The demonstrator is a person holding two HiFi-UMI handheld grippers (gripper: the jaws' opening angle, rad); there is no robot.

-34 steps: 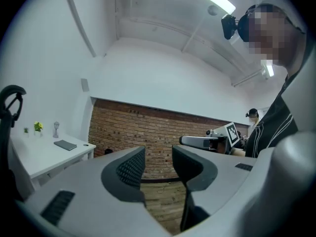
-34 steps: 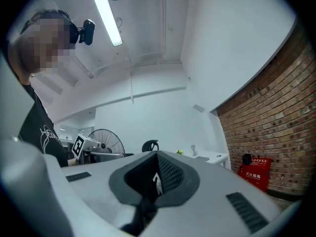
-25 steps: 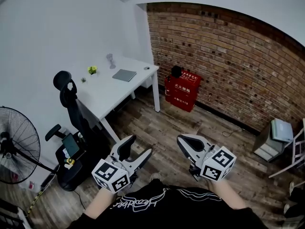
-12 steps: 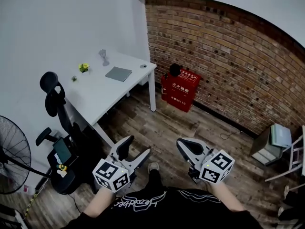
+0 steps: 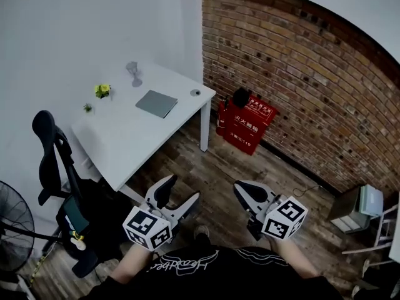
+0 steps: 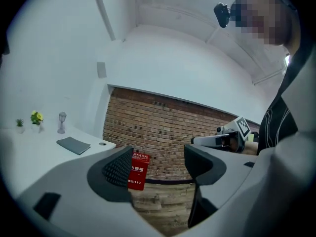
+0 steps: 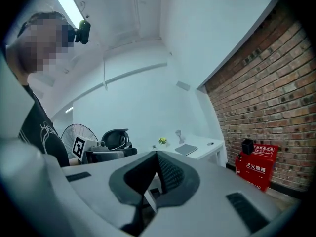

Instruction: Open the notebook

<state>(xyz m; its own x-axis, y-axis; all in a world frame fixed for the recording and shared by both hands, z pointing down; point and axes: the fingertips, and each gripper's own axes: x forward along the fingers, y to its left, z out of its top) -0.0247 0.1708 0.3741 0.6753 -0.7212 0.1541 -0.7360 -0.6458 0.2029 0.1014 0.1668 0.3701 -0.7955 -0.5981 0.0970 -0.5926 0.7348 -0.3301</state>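
Observation:
The notebook (image 5: 157, 103) is a thin grey book lying shut on the white table (image 5: 125, 139), far ahead of both grippers. It also shows small in the left gripper view, notebook (image 6: 73, 145), and in the right gripper view, notebook (image 7: 186, 149). My left gripper (image 5: 178, 197) is held low in front of the person's body, its jaws apart with nothing between them (image 6: 159, 164). My right gripper (image 5: 249, 199) is level with it to the right. Its jaws meet and hold nothing (image 7: 157, 174). Both grippers are over the wooden floor, well short of the table.
A small plant (image 5: 102, 90), a little grey figure (image 5: 132, 72) and a round object (image 5: 195, 93) stand on the table. A black office chair (image 5: 62, 186) and a fan (image 5: 12, 220) are at the left. A red box (image 5: 246, 125) leans against the brick wall; a low cabinet (image 5: 357, 208) stands right.
The table and notebook have come nearer and more central in the head view, and the chair and fan have slid left. Both grippers keep their pose and jaw state.

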